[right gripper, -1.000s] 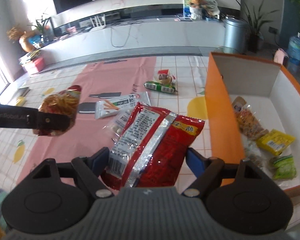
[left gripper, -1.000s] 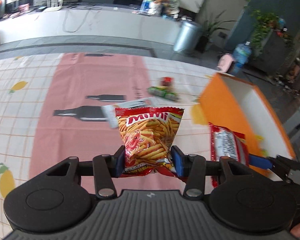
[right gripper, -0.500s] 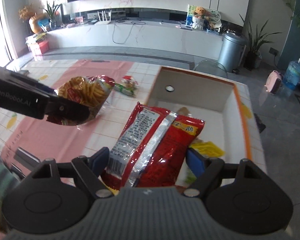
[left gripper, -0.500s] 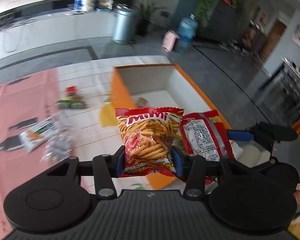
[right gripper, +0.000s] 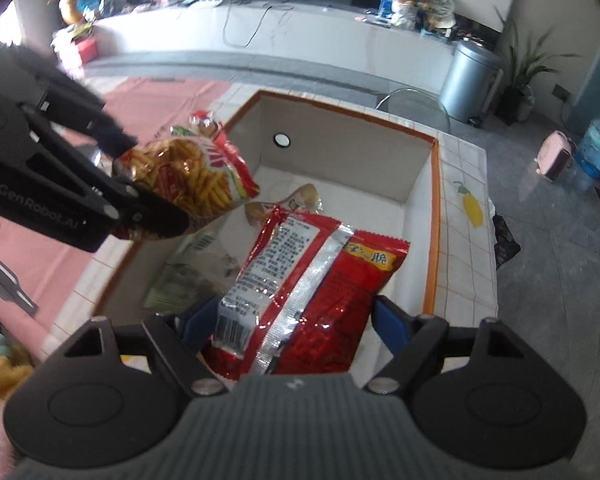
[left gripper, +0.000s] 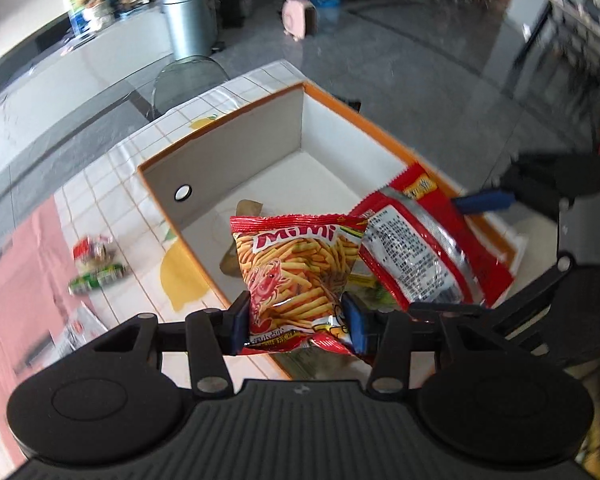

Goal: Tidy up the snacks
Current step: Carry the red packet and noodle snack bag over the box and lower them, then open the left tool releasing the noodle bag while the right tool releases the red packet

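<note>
Hovering over the orange box [left gripper: 384, 128], both grippers carried snack packets at once, neither yet released. The left gripper [left gripper: 296, 318] had its blue fingers closed on the bottom edge of the Mimi shrimp-stick bag [left gripper: 300, 268], which stood upright in the left wrist view, its long axis running from the fingers up and away, logo edge farthest from the camera. Seen from the right wrist, that bag [right gripper: 196, 180] hung above the box's near-left rim, tilted toward the interior. The right gripper [right gripper: 284, 328] was pinched on the lower end of the larger red packet [right gripper: 312, 288], back side with barcode and silver seam facing the camera; its fingers stood fairly wide apart because the packet bunched between them. That packet's long axis pointed forward and slightly right, over the white floor of the box.

Judging by the frames, the job stood partway done: several packets already lay inside the box [right gripper: 204, 264], among them a pale wrapper [right gripper: 300, 200] by the far wall. At least two small snacks [left gripper: 96, 264] remained on the tablecloth [left gripper: 112, 216] left of the box, blurred. Dropping the two held bags appeared to be the step in hand, with the loose items left to collect.
</note>
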The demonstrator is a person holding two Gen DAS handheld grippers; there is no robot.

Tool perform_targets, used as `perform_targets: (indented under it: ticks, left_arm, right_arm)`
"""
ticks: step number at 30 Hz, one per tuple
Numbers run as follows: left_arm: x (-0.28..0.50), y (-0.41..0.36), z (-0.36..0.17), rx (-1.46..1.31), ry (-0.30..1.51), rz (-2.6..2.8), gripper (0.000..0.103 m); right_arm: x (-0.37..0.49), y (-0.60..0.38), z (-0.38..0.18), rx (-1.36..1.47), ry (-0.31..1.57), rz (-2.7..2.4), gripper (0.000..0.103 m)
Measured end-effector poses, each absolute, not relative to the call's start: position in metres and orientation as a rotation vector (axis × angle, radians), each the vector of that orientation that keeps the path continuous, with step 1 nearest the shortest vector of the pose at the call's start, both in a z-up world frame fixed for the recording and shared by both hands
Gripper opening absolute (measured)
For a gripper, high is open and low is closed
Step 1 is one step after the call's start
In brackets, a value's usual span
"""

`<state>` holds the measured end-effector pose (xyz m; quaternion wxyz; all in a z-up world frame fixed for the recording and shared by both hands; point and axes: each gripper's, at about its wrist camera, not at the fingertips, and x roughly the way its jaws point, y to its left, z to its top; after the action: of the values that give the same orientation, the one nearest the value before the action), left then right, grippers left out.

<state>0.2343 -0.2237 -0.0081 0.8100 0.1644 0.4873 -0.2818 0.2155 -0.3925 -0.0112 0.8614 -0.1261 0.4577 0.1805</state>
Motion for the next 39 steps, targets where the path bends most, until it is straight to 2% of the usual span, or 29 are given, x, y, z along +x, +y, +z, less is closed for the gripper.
perform_targets:
  ticks: [16,20,30,39]
  left_arm:
    - [0.289,-0.267,-0.052,0.711,1.096,-0.629,0.054]
    - [0.296,-0.272,-0.060,0.767,1.098,-0.638,0.058]
    - [0.305,-0.271,-0.068,0.791,1.103,-0.640,0.061]
    - [0.302,-0.261,-0.050,0.743,1.080,-0.628,0.061]
  right_arm:
    - [0.278,-0.375,-0.046,-0.509,1.002,0.499,0.080]
    - [0.286,-0.375,-0.050,-0.527,1.005,0.519,0.080]
    - [0.298,-0.367,-0.061,-0.576,1.025,0.528,0.080]
    - [0.295,-0.362,-0.065,-0.599,1.048,0.517,0.083]
